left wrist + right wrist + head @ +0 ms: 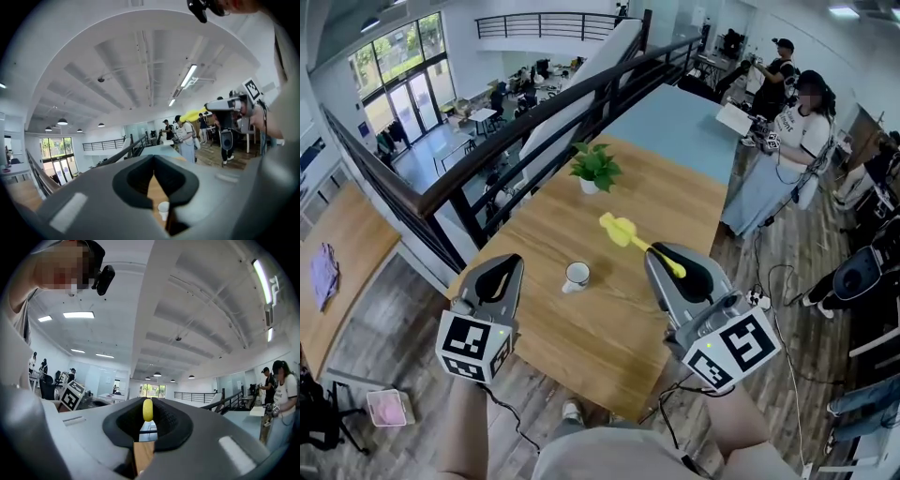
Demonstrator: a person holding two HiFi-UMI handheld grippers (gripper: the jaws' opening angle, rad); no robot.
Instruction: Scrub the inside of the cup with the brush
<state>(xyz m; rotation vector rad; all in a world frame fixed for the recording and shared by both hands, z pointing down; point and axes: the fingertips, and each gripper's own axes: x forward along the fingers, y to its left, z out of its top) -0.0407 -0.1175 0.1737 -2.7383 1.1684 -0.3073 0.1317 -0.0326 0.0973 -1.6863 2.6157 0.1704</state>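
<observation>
jaws of left gripper clenched empty; right gripper's grasping brush; its own view shows only the handle.

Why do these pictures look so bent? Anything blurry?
Head view: wide lens bows the dark metal railing. Left gripper view: black round rim; close grey jaws and small white cup look soft. Right gripper view: same rim; the held yellow plastic brush looks sharper.
</observation>
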